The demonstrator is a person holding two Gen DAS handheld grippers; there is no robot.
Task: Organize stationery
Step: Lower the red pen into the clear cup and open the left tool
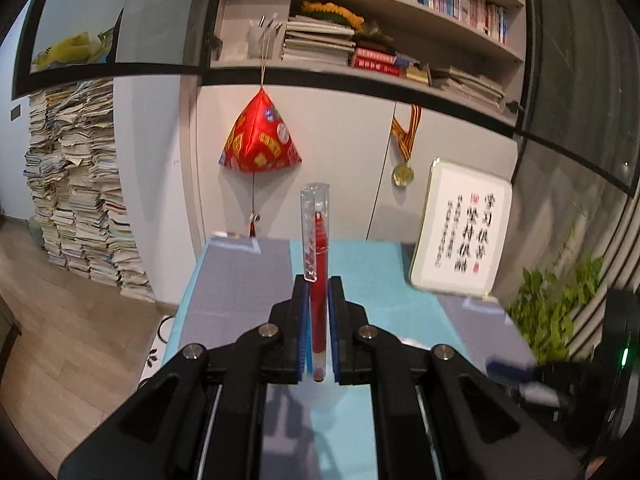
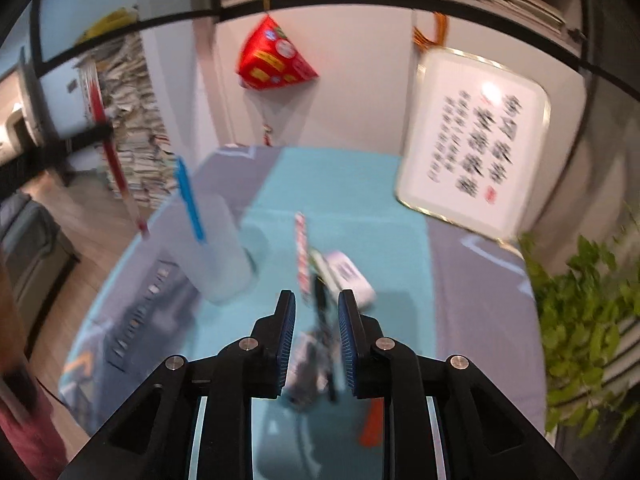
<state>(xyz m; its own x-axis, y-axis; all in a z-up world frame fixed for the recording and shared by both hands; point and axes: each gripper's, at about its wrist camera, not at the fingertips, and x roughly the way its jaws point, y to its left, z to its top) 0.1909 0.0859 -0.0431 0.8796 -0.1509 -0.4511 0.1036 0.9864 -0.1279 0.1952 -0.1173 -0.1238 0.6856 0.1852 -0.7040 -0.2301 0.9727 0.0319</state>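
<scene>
Red pen [image 1: 319, 280] w/ clear cap sits clenched upright in our left gripper [image 1: 319, 292], above the holder cup [image 2: 212, 248]. Our right gripper [image 2: 316, 308] hangs released over the loose stationery [image 2: 320, 320]. Risk: pen tilts, catches the rim, tips the cup.

One red pen [image 1: 319, 280], one blue pen [image 2: 190, 200], one cup [image 2: 216, 248], one eraser [image 2: 350, 274].

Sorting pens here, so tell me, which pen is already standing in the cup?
The blue pen, leaning upright in the translucent cup. The red pen is clamped in the left tool; the others lie flat on the teal mat.
</scene>
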